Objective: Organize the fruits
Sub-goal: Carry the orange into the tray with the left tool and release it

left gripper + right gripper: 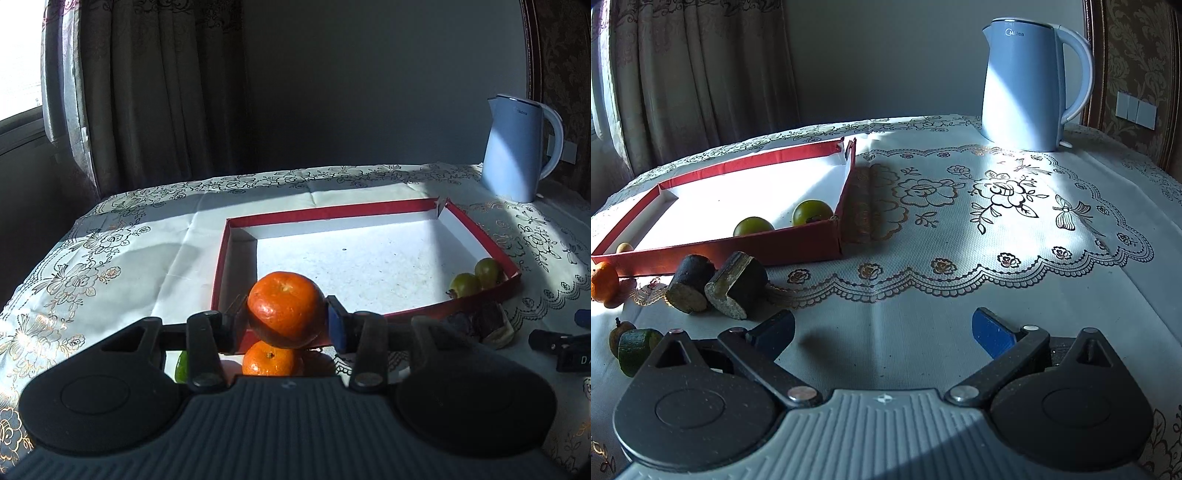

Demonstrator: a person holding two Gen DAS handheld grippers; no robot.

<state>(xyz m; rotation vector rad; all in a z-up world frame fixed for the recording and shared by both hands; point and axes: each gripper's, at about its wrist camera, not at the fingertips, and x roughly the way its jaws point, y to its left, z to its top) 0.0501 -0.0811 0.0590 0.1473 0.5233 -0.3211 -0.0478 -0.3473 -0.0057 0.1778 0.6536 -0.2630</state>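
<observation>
A table [960,229] under a pale cloth with gold and black floral lace print stands against a plain grey wall [369,92]. Patterned beige curtains [147,92] hang at the left beside a bright window [18,55] (its sill in shade). Hard sunlight falls in bands across the cloth. At the right is damask wallpaper [1137,55] with white wall switches [1137,109].

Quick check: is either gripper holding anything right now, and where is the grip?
The left gripper holds an orange, fingers clamped on its two opposite sides around the middle. The right gripper is open and holds nothing.
</observation>
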